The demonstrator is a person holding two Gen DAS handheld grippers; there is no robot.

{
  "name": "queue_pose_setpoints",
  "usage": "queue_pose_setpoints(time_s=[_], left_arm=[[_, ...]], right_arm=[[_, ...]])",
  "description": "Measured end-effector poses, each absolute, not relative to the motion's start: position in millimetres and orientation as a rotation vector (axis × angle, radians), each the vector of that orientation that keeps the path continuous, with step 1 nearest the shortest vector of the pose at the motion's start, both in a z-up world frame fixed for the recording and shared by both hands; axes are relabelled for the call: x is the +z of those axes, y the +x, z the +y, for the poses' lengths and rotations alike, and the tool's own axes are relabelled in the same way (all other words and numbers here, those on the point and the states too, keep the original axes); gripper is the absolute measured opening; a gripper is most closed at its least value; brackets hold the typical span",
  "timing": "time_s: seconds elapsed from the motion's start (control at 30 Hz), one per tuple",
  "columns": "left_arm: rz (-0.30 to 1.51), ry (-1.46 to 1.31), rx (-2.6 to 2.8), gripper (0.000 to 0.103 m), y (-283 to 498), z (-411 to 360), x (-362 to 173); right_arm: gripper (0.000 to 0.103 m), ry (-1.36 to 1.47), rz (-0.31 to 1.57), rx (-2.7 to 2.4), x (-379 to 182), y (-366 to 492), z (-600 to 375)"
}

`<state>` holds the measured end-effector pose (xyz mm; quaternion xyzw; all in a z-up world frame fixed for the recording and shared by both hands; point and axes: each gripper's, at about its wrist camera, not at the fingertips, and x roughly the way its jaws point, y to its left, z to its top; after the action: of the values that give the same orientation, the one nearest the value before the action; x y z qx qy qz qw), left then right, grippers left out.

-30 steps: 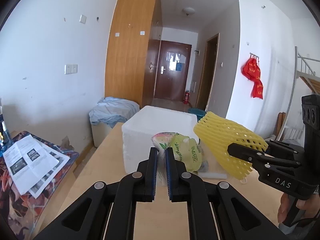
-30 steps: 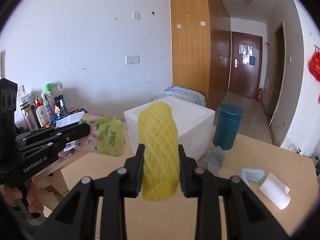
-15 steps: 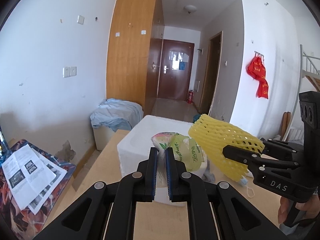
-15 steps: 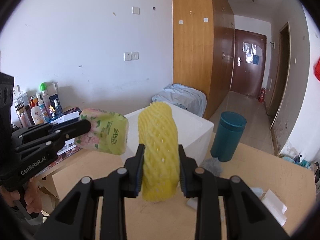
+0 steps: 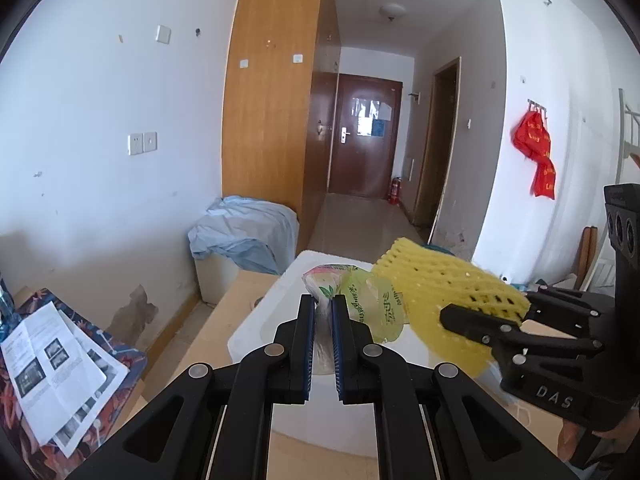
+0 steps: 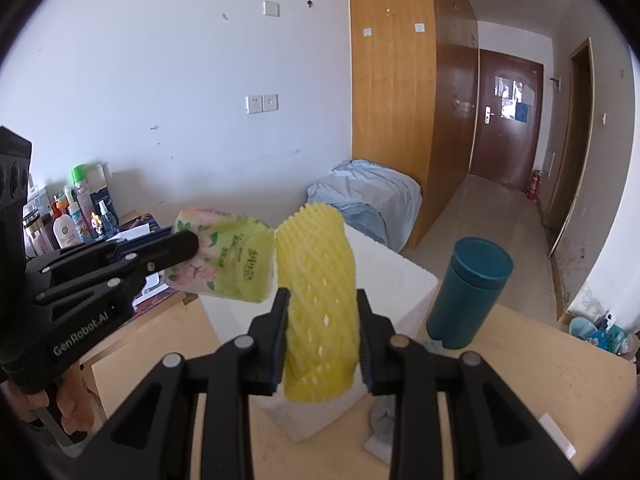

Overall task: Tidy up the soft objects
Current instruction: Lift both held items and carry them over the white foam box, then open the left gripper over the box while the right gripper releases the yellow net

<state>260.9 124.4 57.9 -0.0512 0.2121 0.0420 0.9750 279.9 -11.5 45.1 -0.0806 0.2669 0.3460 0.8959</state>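
Observation:
My left gripper (image 5: 323, 312) is shut on the end of a green and pink tissue pack (image 5: 360, 300), held in the air over the white foam box (image 5: 276, 320). The pack also shows in the right wrist view (image 6: 228, 264). My right gripper (image 6: 322, 312) is shut on a yellow foam net sleeve (image 6: 320, 292), held upright above the foam box (image 6: 400, 280). In the left wrist view the sleeve (image 5: 436, 288) sits just right of the tissue pack, with the right gripper (image 5: 480, 316) behind it.
A teal cup (image 6: 468, 292) stands on the wooden table (image 6: 560, 360) right of the box. A grey cloth (image 6: 384, 412) and white items lie beside the box. Bottles (image 6: 76, 216) and papers (image 5: 52, 360) sit on a side surface at left.
Both grippers have risen and moved forward with their objects, which now hang over the foam box and closer together. Neither grip has changed.

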Motion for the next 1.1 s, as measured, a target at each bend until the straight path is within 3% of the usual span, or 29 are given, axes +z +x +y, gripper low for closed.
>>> queue_pose_setpoints(time_s=[0.93, 1.07, 1.1], left_arm=[[0.511, -0.088, 0.104, 0.014, 301, 134, 43], [0.485, -0.076, 0.107, 0.064, 295, 131, 45], [0.471, -0.075, 0.109, 0.068, 293, 130, 47]], right_arm=[[0.034, -0.141, 0.609, 0.706, 38, 314, -2], [0.035, -0.145, 0.610, 0.696, 39, 314, -1], [0.036, -0.149, 0.607, 0.696, 40, 313, -1]])
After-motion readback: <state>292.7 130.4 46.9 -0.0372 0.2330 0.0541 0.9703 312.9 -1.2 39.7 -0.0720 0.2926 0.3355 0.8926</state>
